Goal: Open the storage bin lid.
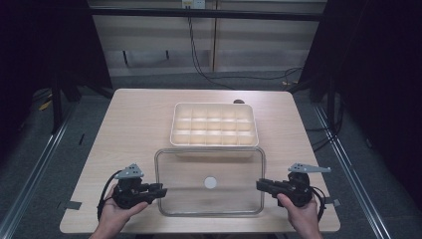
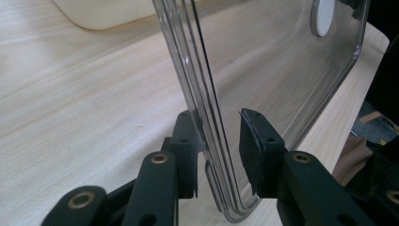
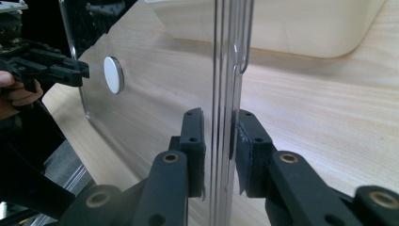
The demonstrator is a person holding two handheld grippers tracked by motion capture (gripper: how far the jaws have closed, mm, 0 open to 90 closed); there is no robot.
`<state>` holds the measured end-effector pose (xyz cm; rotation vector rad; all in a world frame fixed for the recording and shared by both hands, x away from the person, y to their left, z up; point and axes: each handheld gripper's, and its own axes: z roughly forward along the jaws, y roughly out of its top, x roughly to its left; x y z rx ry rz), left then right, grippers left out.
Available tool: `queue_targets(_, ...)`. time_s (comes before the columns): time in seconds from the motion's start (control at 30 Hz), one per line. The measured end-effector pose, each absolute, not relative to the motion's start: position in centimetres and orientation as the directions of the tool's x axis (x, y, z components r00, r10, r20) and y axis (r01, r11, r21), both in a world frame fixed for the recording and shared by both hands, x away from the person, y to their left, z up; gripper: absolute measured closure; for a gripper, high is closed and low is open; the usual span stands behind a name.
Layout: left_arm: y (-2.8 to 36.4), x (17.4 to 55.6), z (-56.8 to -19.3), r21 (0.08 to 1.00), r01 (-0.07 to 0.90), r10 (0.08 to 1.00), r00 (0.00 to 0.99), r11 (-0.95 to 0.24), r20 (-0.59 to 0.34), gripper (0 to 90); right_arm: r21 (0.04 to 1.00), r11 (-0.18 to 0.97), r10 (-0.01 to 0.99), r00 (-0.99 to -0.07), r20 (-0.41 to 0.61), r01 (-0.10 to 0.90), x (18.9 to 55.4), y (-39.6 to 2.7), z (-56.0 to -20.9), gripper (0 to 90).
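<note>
A clear plastic lid (image 1: pixel 199 164) with a white round disc (image 1: pixel 210 182) at its middle spans the near part of the table, and each gripper holds one of its short ends. My left gripper (image 1: pixel 161 190) is shut on its left edge, my right gripper (image 1: pixel 260 185) on its right edge. In the left gripper view the lid's rim (image 2: pixel 211 117) runs between the jaws of the gripper (image 2: pixel 219 122). In the right gripper view the gripper (image 3: pixel 219 117) has its pads on both sides of the lid's edge (image 3: pixel 225 70), and the left gripper (image 3: pixel 70 70) shows at the lid's far end.
A cream tray (image 1: pixel 175 124) divided into several compartments stands just behind the lid at the table's middle. The lid's far edge reaches the tray's front wall. The wooden table (image 1: pixel 134 129) ends close behind my hands, with dark floor around it.
</note>
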<state>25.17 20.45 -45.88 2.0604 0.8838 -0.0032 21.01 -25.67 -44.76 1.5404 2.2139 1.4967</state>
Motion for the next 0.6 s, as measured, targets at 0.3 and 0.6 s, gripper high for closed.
queue_targets(0.3,20.3,25.5,-46.0,0.718,0.587,0.592,0.747,-0.375,-0.301,66.4,0.704,0.057,0.762,-0.486,0.427,0.708,21.3,-25.4,-45.8,73.5)
queue_targets(0.6,20.2,26.2,-46.5,0.704,0.596,0.594,0.745,-0.387,-0.303,64.5,0.688,0.052,0.765,-0.472,0.438,0.723,21.9,-25.4,-46.7,71.5)
